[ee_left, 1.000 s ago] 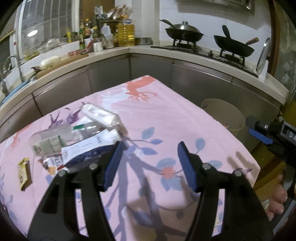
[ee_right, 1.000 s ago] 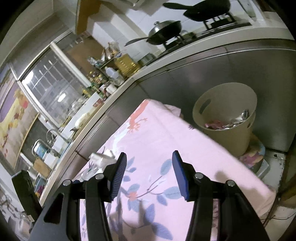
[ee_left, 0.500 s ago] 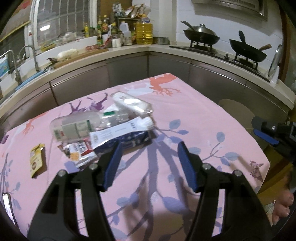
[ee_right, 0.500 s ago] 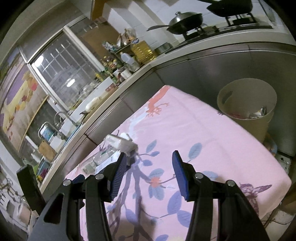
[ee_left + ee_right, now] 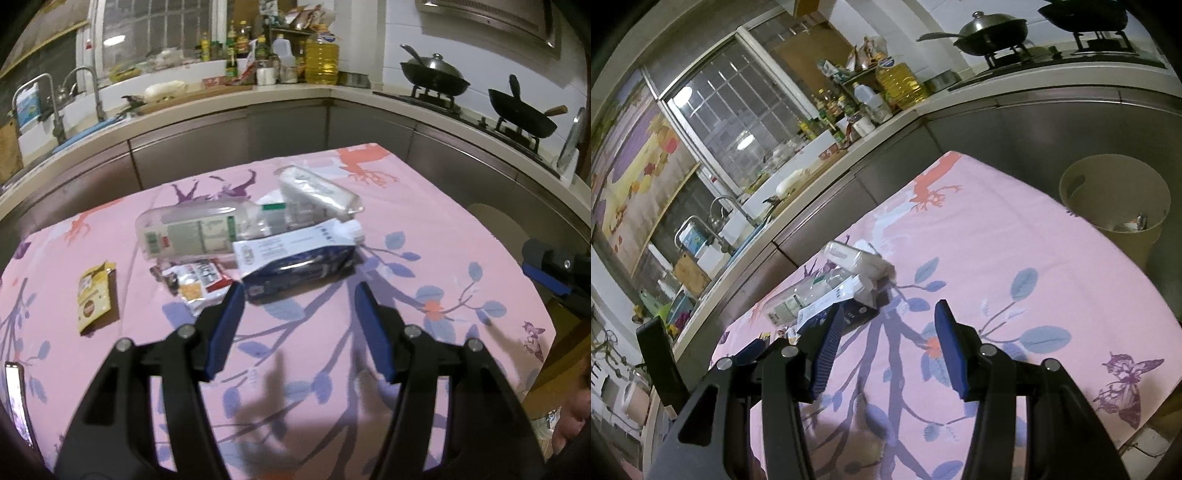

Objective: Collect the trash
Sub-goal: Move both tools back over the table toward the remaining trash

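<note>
A pile of trash lies on the pink flowered table [image 5: 424,221]: a clear plastic bottle [image 5: 199,230], a white-and-blue carton [image 5: 295,254], a clear wrapped packet [image 5: 317,190], a red-and-white wrapper [image 5: 195,282] and a yellow sachet [image 5: 92,295]. My left gripper [image 5: 299,325] is open and empty, just in front of the carton. My right gripper [image 5: 890,347] is open and empty, above the table near the pile [image 5: 842,280]. The beige bin [image 5: 1115,206] stands beside the table's right edge with some trash inside.
Kitchen counters run behind the table, with a sink [image 5: 55,110], bottles [image 5: 317,55] and two woks [image 5: 436,74] on a stove. A phone [image 5: 16,402] lies at the table's left front edge. The right gripper's tip [image 5: 554,269] shows in the left wrist view.
The left gripper has pulled back and turned left, so the whole pile is now centred ahead. The right gripper has swung left from the bin toward the pile. Both stay open.
</note>
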### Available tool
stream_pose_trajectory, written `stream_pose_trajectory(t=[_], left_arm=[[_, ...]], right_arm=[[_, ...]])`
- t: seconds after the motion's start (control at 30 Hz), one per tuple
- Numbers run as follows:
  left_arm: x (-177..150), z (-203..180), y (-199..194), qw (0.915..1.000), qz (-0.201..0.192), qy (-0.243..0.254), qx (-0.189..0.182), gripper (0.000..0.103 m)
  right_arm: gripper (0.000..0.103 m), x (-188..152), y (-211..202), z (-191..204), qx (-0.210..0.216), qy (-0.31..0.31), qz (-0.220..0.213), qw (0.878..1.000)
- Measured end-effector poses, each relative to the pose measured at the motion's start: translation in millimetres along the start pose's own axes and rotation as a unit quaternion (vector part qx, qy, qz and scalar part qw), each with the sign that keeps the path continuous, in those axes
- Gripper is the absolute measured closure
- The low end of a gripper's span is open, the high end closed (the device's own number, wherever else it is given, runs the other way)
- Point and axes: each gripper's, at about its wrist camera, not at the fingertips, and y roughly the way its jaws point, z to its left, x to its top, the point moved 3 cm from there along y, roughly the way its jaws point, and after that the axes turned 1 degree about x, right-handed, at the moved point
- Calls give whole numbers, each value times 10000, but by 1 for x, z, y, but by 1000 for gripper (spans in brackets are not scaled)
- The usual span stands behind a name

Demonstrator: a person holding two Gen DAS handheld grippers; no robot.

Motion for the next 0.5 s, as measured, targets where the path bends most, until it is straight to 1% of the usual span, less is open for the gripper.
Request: stream_pose_trajectory(t=[0.4, 0.5], left_arm=[[-13, 47, 3, 9990, 82, -322, 299, 44], [-19, 71, 2, 9977, 127, -492, 438, 43]], right_arm=[[54, -21, 24, 18, 83, -177, 410, 9990], [54, -26, 32, 22, 88, -218, 527, 9983]])
